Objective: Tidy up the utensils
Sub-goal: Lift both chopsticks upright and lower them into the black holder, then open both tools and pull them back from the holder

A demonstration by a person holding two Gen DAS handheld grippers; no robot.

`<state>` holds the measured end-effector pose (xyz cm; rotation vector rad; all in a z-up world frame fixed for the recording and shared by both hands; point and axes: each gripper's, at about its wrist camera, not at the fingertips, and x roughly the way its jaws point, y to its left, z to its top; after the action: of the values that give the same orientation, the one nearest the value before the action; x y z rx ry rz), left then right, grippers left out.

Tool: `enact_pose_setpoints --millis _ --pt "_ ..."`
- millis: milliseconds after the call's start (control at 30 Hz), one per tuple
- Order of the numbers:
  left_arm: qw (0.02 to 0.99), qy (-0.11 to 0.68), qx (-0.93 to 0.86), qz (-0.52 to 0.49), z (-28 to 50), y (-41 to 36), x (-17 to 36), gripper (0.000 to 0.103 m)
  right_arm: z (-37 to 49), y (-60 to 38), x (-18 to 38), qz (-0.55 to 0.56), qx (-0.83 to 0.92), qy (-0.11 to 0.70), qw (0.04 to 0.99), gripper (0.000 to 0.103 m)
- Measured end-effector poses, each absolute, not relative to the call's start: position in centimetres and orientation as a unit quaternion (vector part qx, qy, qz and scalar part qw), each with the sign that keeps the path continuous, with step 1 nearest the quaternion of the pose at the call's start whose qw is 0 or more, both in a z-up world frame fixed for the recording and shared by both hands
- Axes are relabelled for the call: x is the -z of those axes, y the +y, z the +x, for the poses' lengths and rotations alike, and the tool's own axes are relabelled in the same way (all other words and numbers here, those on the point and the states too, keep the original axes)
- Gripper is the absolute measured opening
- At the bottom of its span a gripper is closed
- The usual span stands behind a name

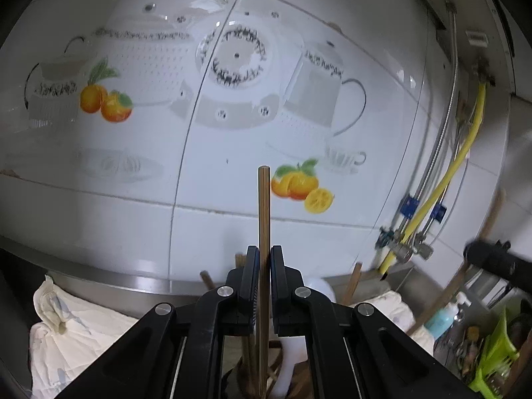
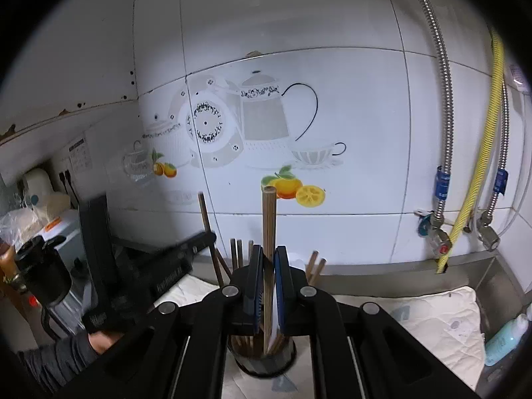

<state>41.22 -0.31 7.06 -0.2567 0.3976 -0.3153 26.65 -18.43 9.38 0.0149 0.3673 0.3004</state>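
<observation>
While no writing reads clearly, each hand-held gripper, left (image 1: 264,262) and right (image 2: 268,262), pinches one upright chopstick (image 1: 264,219).

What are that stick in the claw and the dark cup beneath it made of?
The chopstick looks like bare matte wood or bamboo: brown, with fine lengthwise grain. The holder under the right gripper seems dark plastic or coated metal with a faint sheen; the view is too dim to tell which.
</observation>
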Motion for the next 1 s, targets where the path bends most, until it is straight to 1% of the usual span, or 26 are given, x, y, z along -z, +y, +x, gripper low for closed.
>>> enact_pose_setpoints --millis 167,333,567,933,1000 --pt "0.955 0.224 0.157 -0.114 41.2 -0.7 -5.3 0.006 28.2 -17.4 -8.2 0.004 -0.155 0.197 0.968 0.009" --pt "0.948 0.252 0.157 -0.112 41.4 -0.6 -3.9 0.006 29.6 -16.5 -5.5 -0.001 -0.155 0.23 0.961 0.009" --pt "0.942 0.277 0.155 -0.105 41.5 -0.4 -3.5 0.007 30.9 -15.9 -2.6 -0.002 -0.152 0.271 0.951 0.009" --pt "0.936 0.307 0.143 -0.09 40.7 -0.2 -4.0 0.009 31.2 -16.3 -2.1 0.01 -0.147 0.285 0.947 0.01" --pt "0.936 0.31 0.139 -0.088 40.2 -0.1 -4.2 0.009 31.0 -16.2 -2.2 0.008 -0.147 0.285 0.947 0.013"
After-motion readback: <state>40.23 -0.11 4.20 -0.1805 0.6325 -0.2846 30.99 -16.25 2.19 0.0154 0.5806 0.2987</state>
